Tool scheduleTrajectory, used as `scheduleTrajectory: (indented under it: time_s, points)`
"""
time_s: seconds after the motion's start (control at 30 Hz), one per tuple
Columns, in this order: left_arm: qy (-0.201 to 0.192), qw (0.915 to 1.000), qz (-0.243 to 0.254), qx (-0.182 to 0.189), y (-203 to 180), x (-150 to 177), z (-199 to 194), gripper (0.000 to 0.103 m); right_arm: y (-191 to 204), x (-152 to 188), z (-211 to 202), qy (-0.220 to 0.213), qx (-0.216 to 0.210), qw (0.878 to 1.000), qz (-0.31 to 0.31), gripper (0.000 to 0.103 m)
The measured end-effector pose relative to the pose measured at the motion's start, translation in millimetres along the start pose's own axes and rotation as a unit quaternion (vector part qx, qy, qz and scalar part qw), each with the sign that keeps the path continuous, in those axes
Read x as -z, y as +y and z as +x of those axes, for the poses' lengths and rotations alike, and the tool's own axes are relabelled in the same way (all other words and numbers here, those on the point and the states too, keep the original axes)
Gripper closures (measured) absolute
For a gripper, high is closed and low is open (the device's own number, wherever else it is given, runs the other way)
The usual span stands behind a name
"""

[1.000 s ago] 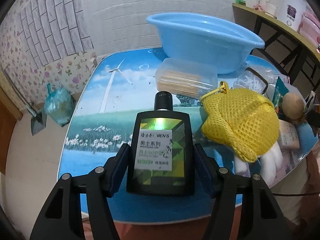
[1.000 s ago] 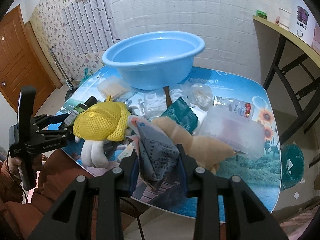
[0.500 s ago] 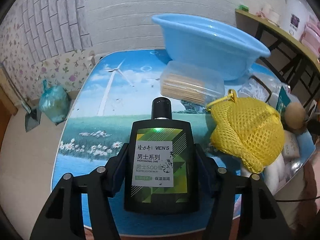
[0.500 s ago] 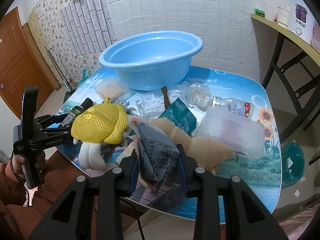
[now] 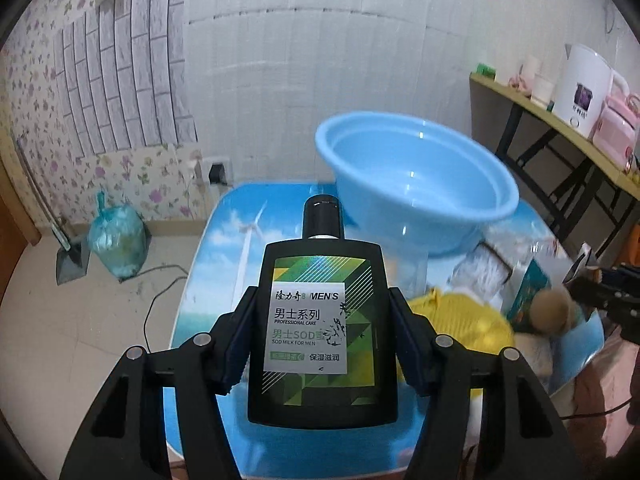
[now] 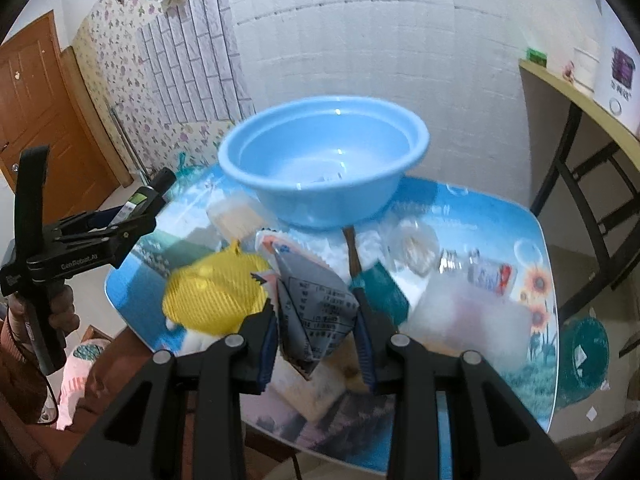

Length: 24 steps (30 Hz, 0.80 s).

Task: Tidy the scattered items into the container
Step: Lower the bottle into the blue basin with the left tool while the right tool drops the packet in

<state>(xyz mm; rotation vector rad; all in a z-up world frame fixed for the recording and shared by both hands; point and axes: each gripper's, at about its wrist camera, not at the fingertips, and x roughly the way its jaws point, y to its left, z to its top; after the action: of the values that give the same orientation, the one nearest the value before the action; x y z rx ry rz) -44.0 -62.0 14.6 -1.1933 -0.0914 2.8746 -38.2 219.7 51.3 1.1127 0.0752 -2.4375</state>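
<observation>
Black lotion bottle (image 5: 322, 322) upright, clenched in my left tool (image 5: 320, 344), above tabletop (image 5: 224, 248) near edge. Grey printed packet (image 6: 316, 312) pinched in my right tool (image 6: 316, 344) over clutter. Blue basin (image 6: 324, 156) beyond, yellow mesh pouch (image 6: 216, 296) between.
</observation>
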Motion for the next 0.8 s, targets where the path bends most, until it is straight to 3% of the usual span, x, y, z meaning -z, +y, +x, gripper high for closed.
scheduleTrajectory:
  time_s: [0.43, 0.6, 0.8]
  points:
    - [-0.041, 0.9983, 0.027, 0.030, -40, -66, 16, 0.042, -7, -54, 20, -0.035, -0.011, 0.999, -0.016, 0.070]
    - [-0.032, 0.9978, 0.037, 0.044, -57, -89, 42, 0.042, -14, -72, 36, -0.036, -0.015, 0.999, -0.017, 0.070]
    - [-0.007, 0.9972, 0.049, 0.055, -74, -93, 73, 0.042, -26, -82, 56, -0.033, -0.020, 0.999, -0.006, 0.070]
